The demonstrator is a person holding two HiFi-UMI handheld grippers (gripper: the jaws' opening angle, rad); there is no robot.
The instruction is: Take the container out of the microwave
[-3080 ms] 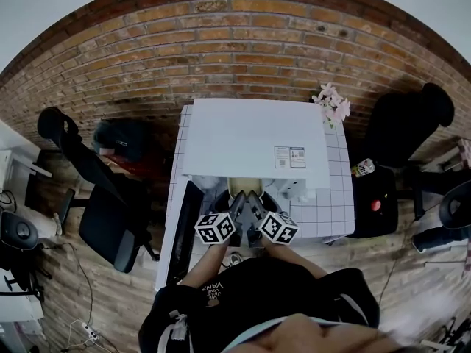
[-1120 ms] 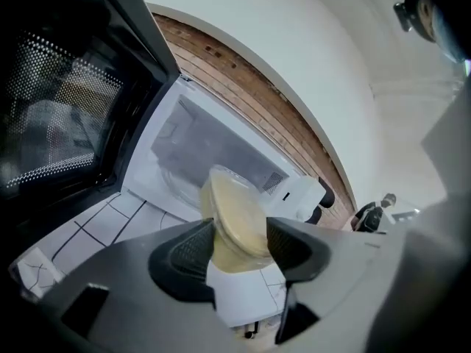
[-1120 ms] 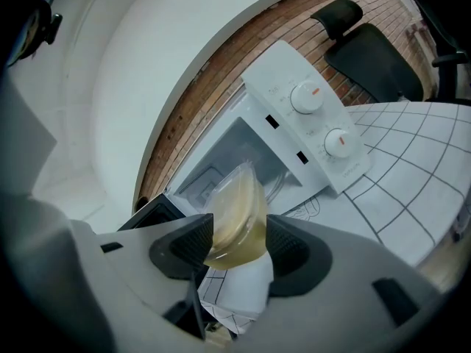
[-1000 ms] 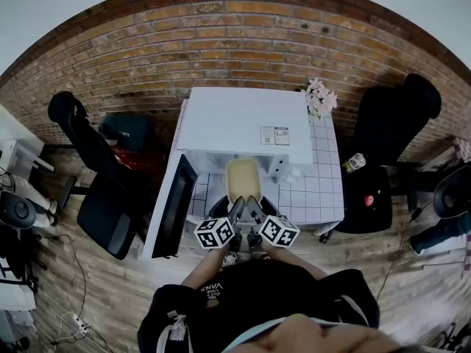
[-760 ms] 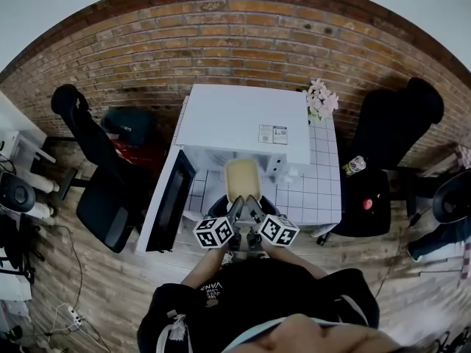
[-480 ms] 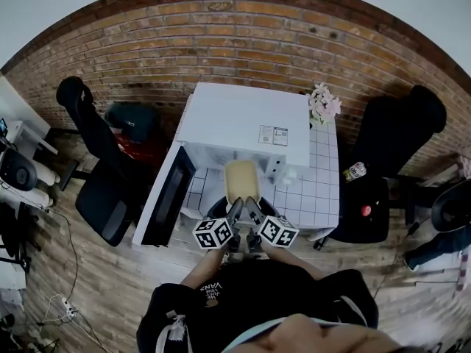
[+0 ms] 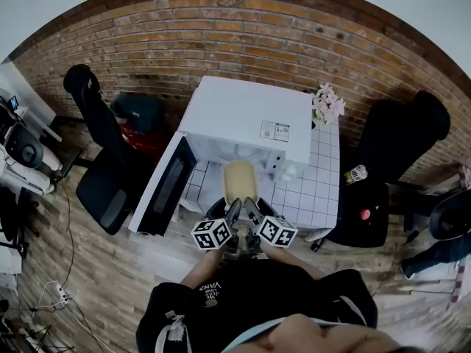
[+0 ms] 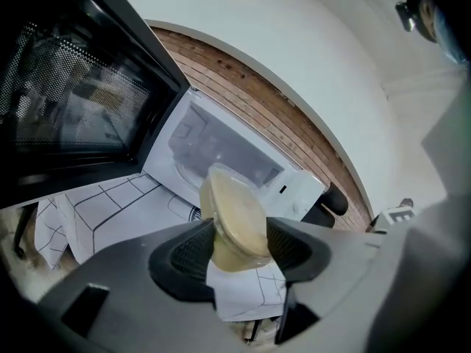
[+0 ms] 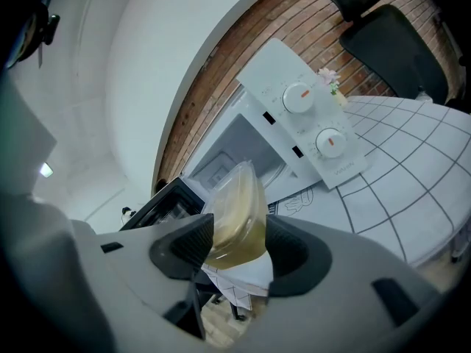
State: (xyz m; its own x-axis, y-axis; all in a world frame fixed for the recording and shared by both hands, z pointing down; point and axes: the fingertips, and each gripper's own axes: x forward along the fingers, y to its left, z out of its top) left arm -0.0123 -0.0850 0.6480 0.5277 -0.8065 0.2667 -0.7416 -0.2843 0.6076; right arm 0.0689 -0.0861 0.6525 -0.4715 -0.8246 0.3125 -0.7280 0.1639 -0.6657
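Grips: the left gripper (image 8: 241, 243) pinches the near end of the container (image 8: 232, 208), one pad on each side. The right gripper (image 9: 237, 245) pinches the same end in the same way. Neither is spread or empty.

Held item: the container is a clear lidded tub with yellowish contents. It is out of the microwave (image 7: 250, 120), just in front of its open mouth and above the table (image 7: 313, 197).

Risks: both holds are at one end and the far end has no support. It will likely sag or twist if the grippers drift apart in height or pace, and the contents may slop toward the lid. A harder squeeze may buckle the thin wall.

Room: on the left, the open door (image 7: 163, 186) juts past the table edge close by, so a leftward swing would strike it. On the right is bare tiled top, with flowers (image 7: 329, 103) at the far corner. The near edge lies about beneath the grippers. Beyond, chairs (image 7: 103, 175) stand off the table on both sides.
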